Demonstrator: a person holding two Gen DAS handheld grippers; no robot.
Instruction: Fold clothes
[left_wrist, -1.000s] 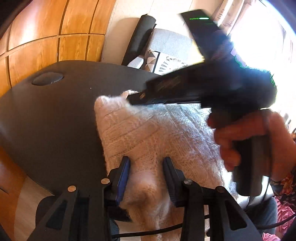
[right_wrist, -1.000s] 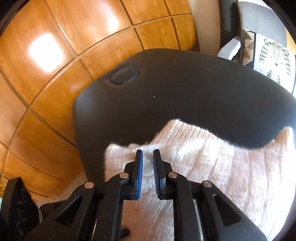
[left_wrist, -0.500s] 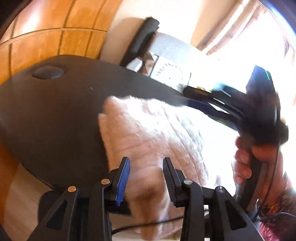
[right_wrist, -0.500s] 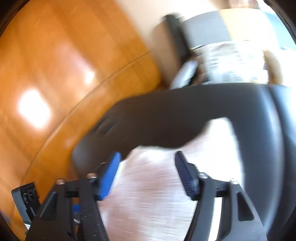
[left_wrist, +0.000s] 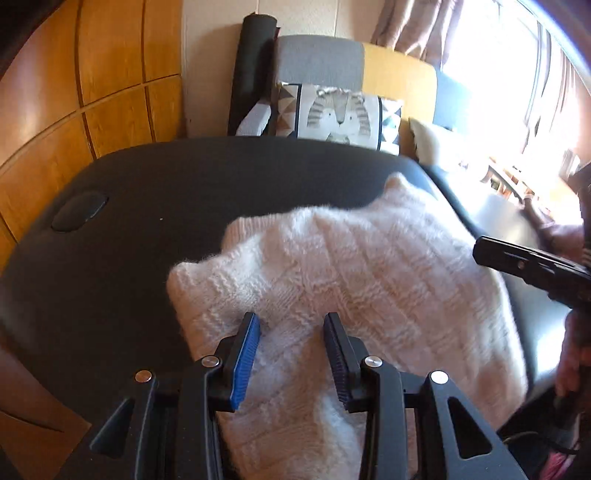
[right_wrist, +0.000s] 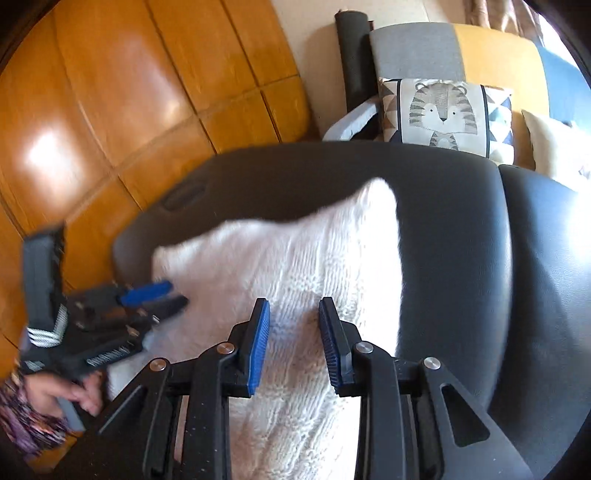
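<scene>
A fluffy white knitted sweater (left_wrist: 343, 280) lies folded on a black padded table (left_wrist: 155, 192); it also shows in the right wrist view (right_wrist: 295, 266). My left gripper (left_wrist: 291, 332) is open and empty, hovering over the sweater's near left part. My right gripper (right_wrist: 293, 319) is open and empty, over the sweater's near part. The right gripper's body shows at the right edge of the left wrist view (left_wrist: 532, 266). The left gripper shows at the left of the right wrist view (right_wrist: 147, 299), at the sweater's left edge.
A wooden panelled wall (right_wrist: 110, 92) stands at the left. Behind the table are a sofa (left_wrist: 321, 59) with a tiger cushion (right_wrist: 443, 110) and a black roll (left_wrist: 251, 74). A bright window (left_wrist: 517, 92) is at the right. The table has an oval recess (left_wrist: 79, 212).
My right gripper has opened and swung from over the sweater's left part to its right side. My left gripper has stayed open and risen a little. The sweater lies flatter.
</scene>
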